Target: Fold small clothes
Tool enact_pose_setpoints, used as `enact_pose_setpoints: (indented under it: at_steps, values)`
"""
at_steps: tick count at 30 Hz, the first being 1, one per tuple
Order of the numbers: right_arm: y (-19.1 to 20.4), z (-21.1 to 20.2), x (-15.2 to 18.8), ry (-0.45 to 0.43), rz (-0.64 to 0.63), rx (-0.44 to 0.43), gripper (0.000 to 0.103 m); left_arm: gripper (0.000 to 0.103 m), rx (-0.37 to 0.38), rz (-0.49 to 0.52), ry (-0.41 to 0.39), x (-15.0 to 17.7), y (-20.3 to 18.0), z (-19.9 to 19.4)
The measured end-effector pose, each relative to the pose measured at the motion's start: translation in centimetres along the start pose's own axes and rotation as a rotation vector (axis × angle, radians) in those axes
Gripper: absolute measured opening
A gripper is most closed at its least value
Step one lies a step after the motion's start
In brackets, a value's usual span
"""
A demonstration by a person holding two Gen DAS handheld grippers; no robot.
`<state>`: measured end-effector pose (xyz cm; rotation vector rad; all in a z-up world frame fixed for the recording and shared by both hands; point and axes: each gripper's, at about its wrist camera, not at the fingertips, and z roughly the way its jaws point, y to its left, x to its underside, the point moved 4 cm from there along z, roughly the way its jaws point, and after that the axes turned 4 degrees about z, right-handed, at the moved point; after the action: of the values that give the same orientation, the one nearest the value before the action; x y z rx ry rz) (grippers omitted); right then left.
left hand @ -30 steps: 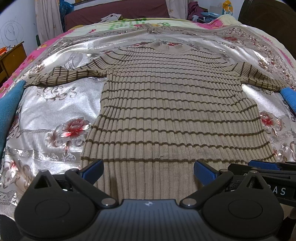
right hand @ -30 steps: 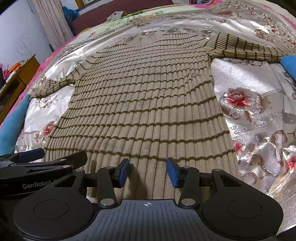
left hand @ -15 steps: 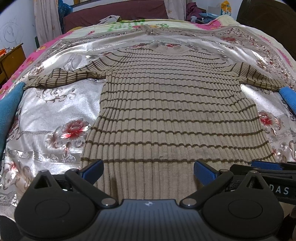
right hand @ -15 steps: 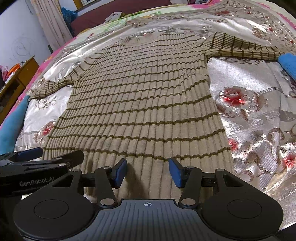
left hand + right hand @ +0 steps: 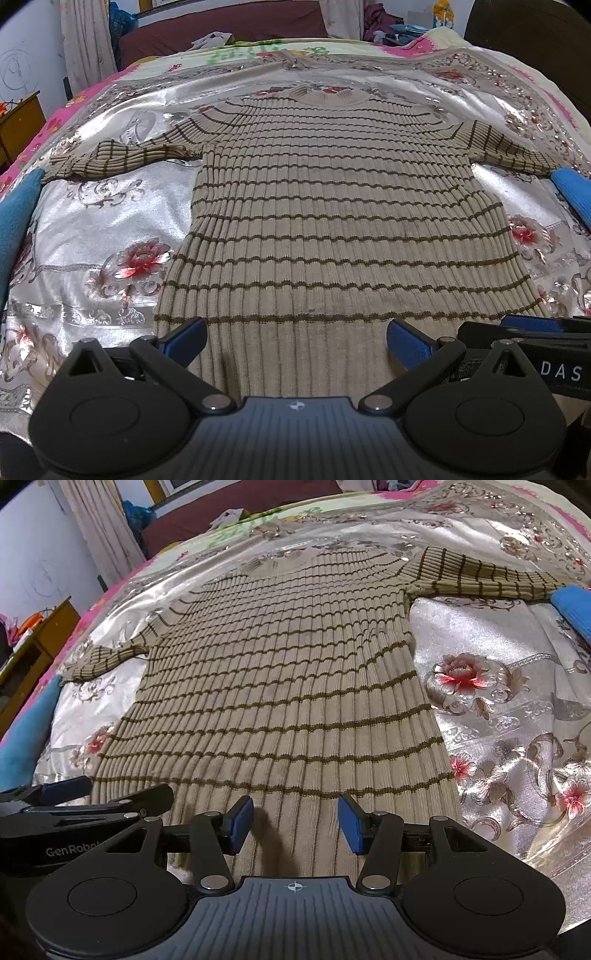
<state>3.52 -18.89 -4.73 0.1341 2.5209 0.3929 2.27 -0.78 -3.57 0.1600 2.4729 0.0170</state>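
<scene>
A: Start from the left. The sweater [image 5: 332, 229] lies flat, front up, on the silver flowered bedspread [image 5: 103, 206], sleeves out to both sides, collar at the far end and hem nearest the tongs. The left sleeve [image 5: 122, 158] ends right beside a blue cloth [image 5: 18, 218] at the bed's edge.

B: So a careless sleeve fold could drag that cloth in?

A: Possibly. The satin looks slick, too, so I'd expect the whole knit to slide rather than crease if it's pulled from one side only.

B: And the left tongs [image 5: 295, 339]?

A: Spread wide over the hem, nothing between the pads [image 5: 184, 338]. I can't tell whether they touch the fabric. If they close from there they may catch only the top layer, and the back would stay behind on the bed.

B: The right tongs [image 5: 295, 821]?

A: Narrower, but also apart, over the hem towards the right; they've just been opening a little, only flat knit beneath them, nothing pinched. The two tools sit very near each other, so they might bump if both reach inward.

B: Far right?

A: The right sleeve [image 5: 480, 576] meets another blue cloth [image 5: 576, 609]. Same snagging risk. Ribbed knit stretches, so uneven lifting would probably skew the fold.
</scene>
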Motion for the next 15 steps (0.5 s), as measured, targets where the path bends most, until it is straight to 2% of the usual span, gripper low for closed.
enact_pose_setpoints:
  at_steps: [15]
  values:
    - [0.07,-0.12,0.11,-0.002,0.001,-0.007,0.050,0.103,0.001,-0.006,0.004,0.06,-0.01,-0.09]
